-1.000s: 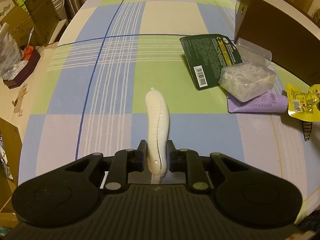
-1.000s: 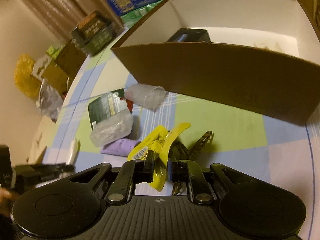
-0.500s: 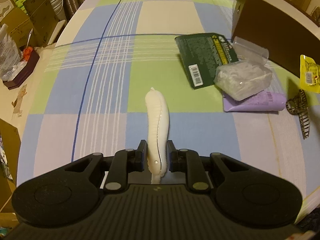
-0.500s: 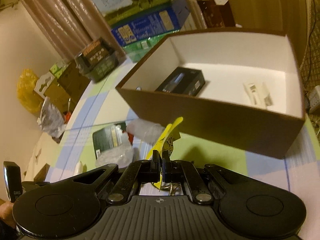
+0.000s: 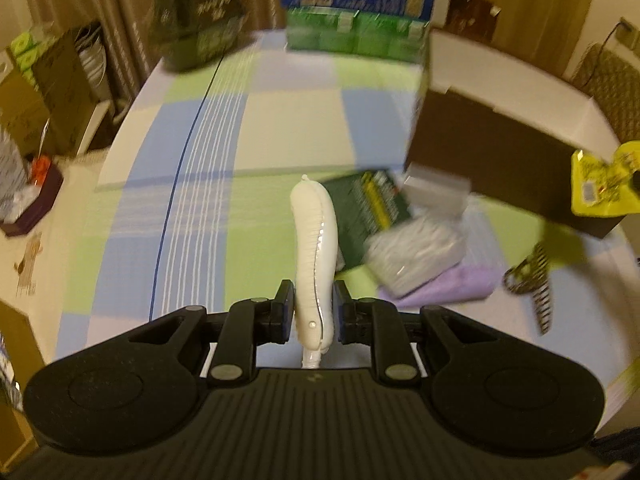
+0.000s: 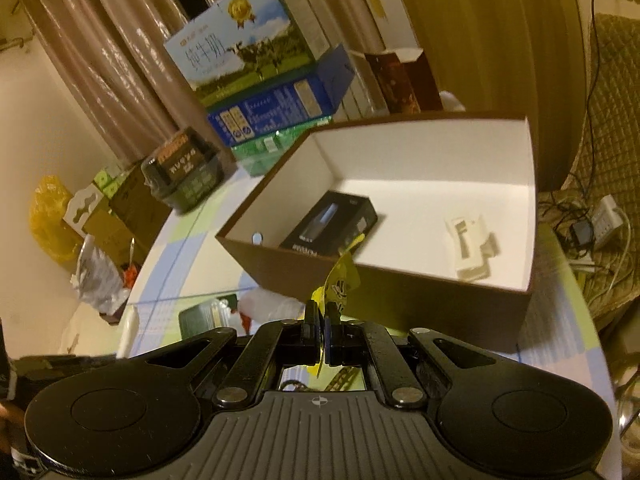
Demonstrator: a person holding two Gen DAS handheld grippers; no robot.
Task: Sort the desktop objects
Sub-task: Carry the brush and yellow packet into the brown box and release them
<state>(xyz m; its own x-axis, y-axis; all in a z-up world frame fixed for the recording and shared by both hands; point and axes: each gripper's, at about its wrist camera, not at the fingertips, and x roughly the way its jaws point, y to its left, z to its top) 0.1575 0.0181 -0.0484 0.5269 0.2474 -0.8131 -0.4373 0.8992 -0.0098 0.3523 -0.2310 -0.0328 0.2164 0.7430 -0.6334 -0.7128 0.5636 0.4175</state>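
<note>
My left gripper (image 5: 311, 300) is shut on a long white brush-like object (image 5: 314, 252) and holds it above the checked tablecloth. My right gripper (image 6: 322, 320) is shut on a yellow packet (image 6: 340, 280), held in front of the near wall of the brown box (image 6: 400, 292); the packet also shows in the left wrist view (image 5: 600, 184). The box (image 5: 500, 156) is white inside and holds a black carton (image 6: 332, 224) and a small white item (image 6: 474, 248).
On the cloth beside the box lie a dark green packet (image 5: 372, 208), a clear bag of white bits (image 5: 416, 252), a purple tube (image 5: 452, 288) and a striped hair clip (image 5: 536, 284). Stacked cartons (image 6: 264, 92) and a dark pack (image 5: 196, 40) stand at the far edge.
The left gripper has lifted and tilted up with the white object, so the far cartons show. The right gripper has raised the yellow packet higher toward the box.
</note>
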